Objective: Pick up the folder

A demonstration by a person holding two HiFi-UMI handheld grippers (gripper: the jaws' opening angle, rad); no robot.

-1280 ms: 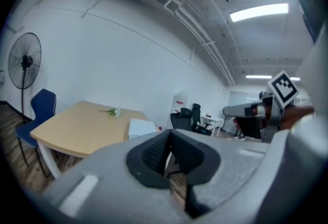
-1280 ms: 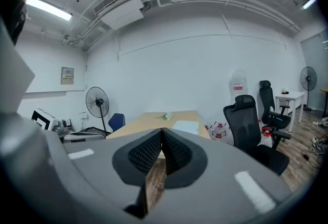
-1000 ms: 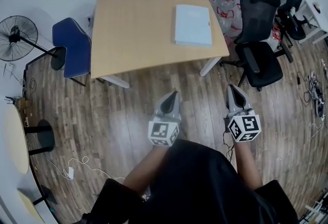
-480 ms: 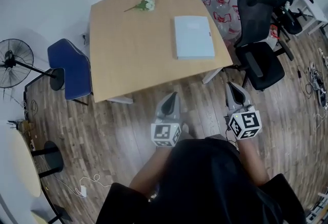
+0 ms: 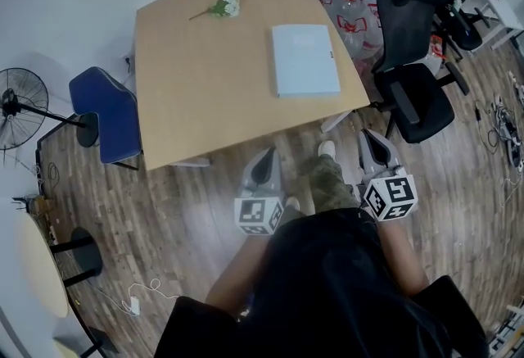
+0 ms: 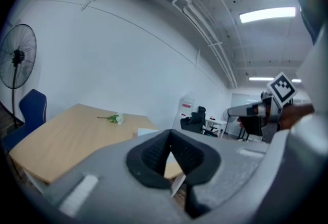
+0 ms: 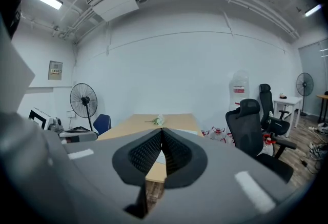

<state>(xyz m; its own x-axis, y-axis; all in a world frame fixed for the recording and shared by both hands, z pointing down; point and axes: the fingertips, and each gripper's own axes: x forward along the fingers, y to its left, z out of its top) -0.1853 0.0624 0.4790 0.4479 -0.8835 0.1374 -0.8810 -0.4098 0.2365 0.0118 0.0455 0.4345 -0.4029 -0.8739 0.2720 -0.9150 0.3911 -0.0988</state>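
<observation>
Find the pale folder [image 5: 304, 60] flat on the right half of the desk [image 5: 205, 86], by its near edge. Expect stiff, light, slick covers (awkward lying flat); pinch that near edge. Note left gripper [image 5: 267, 160] and right gripper [image 5: 372, 141] fingers pressed together, empty

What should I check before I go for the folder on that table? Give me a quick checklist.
1. The folder in view, flat on the table: ok.
2. Nothing lying on the folder: ok; the flower lies apart at the far side.
3. Reach: not ok; the left gripper and right gripper are over the floor, short of the table's near edge.
4. Fingers open for a grasp: not ok; both grippers are shut and empty.
5. Approach clear: cannot tell; the office chair stands beside the table corner nearest the folder.
</observation>
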